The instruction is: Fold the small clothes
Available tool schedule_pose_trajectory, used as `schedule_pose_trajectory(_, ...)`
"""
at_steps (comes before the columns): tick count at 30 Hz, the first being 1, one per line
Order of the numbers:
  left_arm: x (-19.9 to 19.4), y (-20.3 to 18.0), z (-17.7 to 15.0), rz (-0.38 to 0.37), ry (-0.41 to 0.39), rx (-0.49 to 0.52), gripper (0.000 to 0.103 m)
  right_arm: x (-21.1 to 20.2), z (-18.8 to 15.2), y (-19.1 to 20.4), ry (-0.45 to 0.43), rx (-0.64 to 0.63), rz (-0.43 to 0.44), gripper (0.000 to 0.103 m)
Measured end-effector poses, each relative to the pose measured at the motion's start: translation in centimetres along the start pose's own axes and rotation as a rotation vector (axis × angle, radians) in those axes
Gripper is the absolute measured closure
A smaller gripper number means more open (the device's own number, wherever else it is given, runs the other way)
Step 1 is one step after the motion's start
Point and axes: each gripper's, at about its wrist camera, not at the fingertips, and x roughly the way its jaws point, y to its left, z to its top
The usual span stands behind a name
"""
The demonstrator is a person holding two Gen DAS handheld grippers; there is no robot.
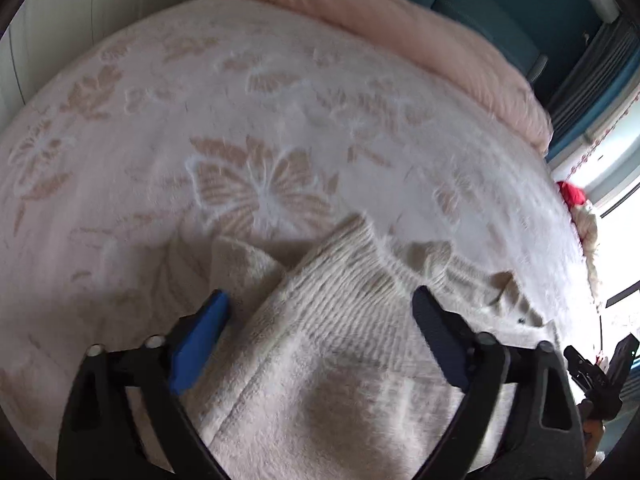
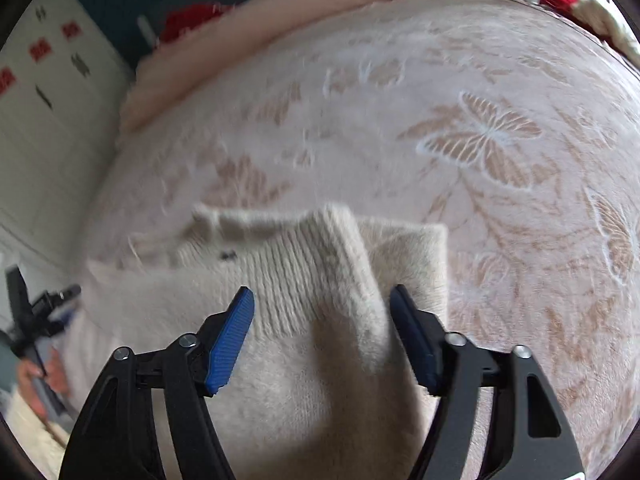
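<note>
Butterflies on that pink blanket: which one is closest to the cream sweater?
The big butterfly in the left view, just beyond the cream sweater and its folded sleeve. The other butterfly and leaf prints lie farther out on the blanket.

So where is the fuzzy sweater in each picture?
Left wrist view: the sweater fills the lower middle, between the open left tongs.
Right wrist view: the sweater lies low in the centre, between the open right tongs.
Shared landmark: the big butterfly on the blanket.
</note>
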Motion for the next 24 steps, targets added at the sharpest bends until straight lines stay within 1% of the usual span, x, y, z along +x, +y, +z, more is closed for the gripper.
schedule_pose_trajectory(1, 0.6, 0.0, -0.1, 0.012, 0.025, 0.011, 0.056, 0.3, -0.2, 0.3, 0.021, -0.019, 0.001, 0.092)
schedule_pose_trajectory(2, 0.9, 0.0, -0.1, 0.054, 0.051, 0.029, 0.087, -0.1, 0.1, 0.6, 0.006, -0.016, 0.003, 0.095)
schedule_pose_trajectory(3, 0.3, -0.1, 0.0, 0.045, 0.043, 0.03, 0.088, -1.6, 0.5, 0.9, -0.053, -0.012, 0.02, 0.096)
schedule_pose_trajectory(5, -1.8, -0.2, 0.6, 0.017, -0.017, 0.028, 0.089, -5.1, 1.7, 1.0, -0.161, 0.017, 0.066, 0.096)
schedule_pose_trajectory(6, -2.5, -0.4, 1.0, 0.016, -0.038, 0.033, 0.089, -6.1, 2.3, 0.7, -0.197, 0.037, 0.081, 0.096)
schedule_pose_trajectory(7, -2.9, -0.5, 1.4, 0.024, -0.047, 0.034, 0.089, -6.3, 2.7, 0.3, -0.21, 0.05, 0.081, 0.096)
schedule_pose_trajectory(8, -2.6, -0.6, 1.8, 0.041, -0.042, 0.031, 0.089, -5.2, 3.1, -0.4, -0.182, 0.063, 0.057, 0.095)
schedule_pose_trajectory(9, -1.6, -0.4, 2.0, 0.075, -0.024, 0.02, 0.088, -3.3, 3.2, -1.2, -0.125, 0.073, 0.022, 0.094)
schedule_pose_trajectory(10, 0.3, 0.0, 2.1, 0.11, 0.02, 0.003, 0.087, -1.7, 3.1, -1.8, -0.08, 0.083, -0.005, 0.093)
schedule_pose_trajectory(11, 1.6, 0.2, 2.0, 0.129, 0.052, -0.004, 0.083, 0.7, 2.6, -2.6, 0.001, 0.102, -0.052, 0.092)
schedule_pose_trajectory(12, 2.9, 0.5, 1.7, 0.153, 0.079, -0.009, 0.081, 1.5, 2.3, -2.9, 0.036, 0.107, -0.083, 0.092)
schedule_pose_trajectory(13, 3.0, 0.5, 1.4, 0.162, 0.063, -0.007, 0.081, 0.9, 2.2, -2.7, 0.008, 0.104, -0.078, 0.091)
schedule_pose_trajectory(14, 2.1, 0.2, 1.3, 0.159, 0.02, 0.006, 0.077, -0.8, 2.0, -2.2, -0.052, 0.1, -0.09, 0.089)
schedule_pose_trajectory(15, 0.4, -0.4, 1.1, 0.158, -0.025, 0.022, 0.07, -2.5, 1.7, -1.4, -0.099, 0.085, -0.113, 0.082)
schedule_pose_trajectory(16, -1.0, -0.9, 0.9, 0.168, -0.052, 0.034, 0.066, -4.0, 1.4, -0.4, -0.14, 0.063, -0.124, 0.08)
schedule_pose_trajectory(17, -2.5, -1.3, 0.7, 0.166, -0.081, 0.047, 0.059, -5.8, 0.7, 1.2, -0.187, 0.027, -0.103, 0.079)
schedule_pose_trajectory(18, -4.3, -2.0, 0.3, 0.141, -0.124, 0.064, 0.057, -6.7, 0.1, 2.9, -0.207, -0.004, -0.056, 0.079)
schedule_pose_trajectory(19, -5.9, -3.0, -0.2, 0.101, -0.16, 0.081, 0.057, -6.7, -0.6, 4.7, -0.196, -0.036, 0.002, 0.081)
schedule_pose_trajectory(20, -6.8, -4.1, -0.4, 0.063, -0.168, 0.094, 0.055, -5.7, -1.4, 7.4, -0.147, -0.077, 0.078, 0.086)
schedule_pose_trajectory(21, -6.9, -5.2, -0.8, 0.025, -0.157, 0.106, 0.054, -4.4, -2.2, 9.7, -0.095, -0.111, 0.147, 0.093)
schedule_pose_trajectory(22, -6.4, -6.3, -1.2, -0.004, -0.124, 0.118, 0.054, -2.4, -3.3, 12.7, -0.033, -0.152, 0.227, 0.096)
schedule_pose_trajectory(23, -5.1, -7.6, -1.8, -0.028, -0.075, 0.124, 0.054, -0.5, -4.2, 15.0, 0.01, -0.194, 0.256, 0.097)
schedule_pose_trajectory(24, -3.5, -8.5, -2.5, -0.036, -0.037, 0.126, 0.054, 0.9, -4.9, 16.6, 0.036, -0.225, 0.253, 0.097)
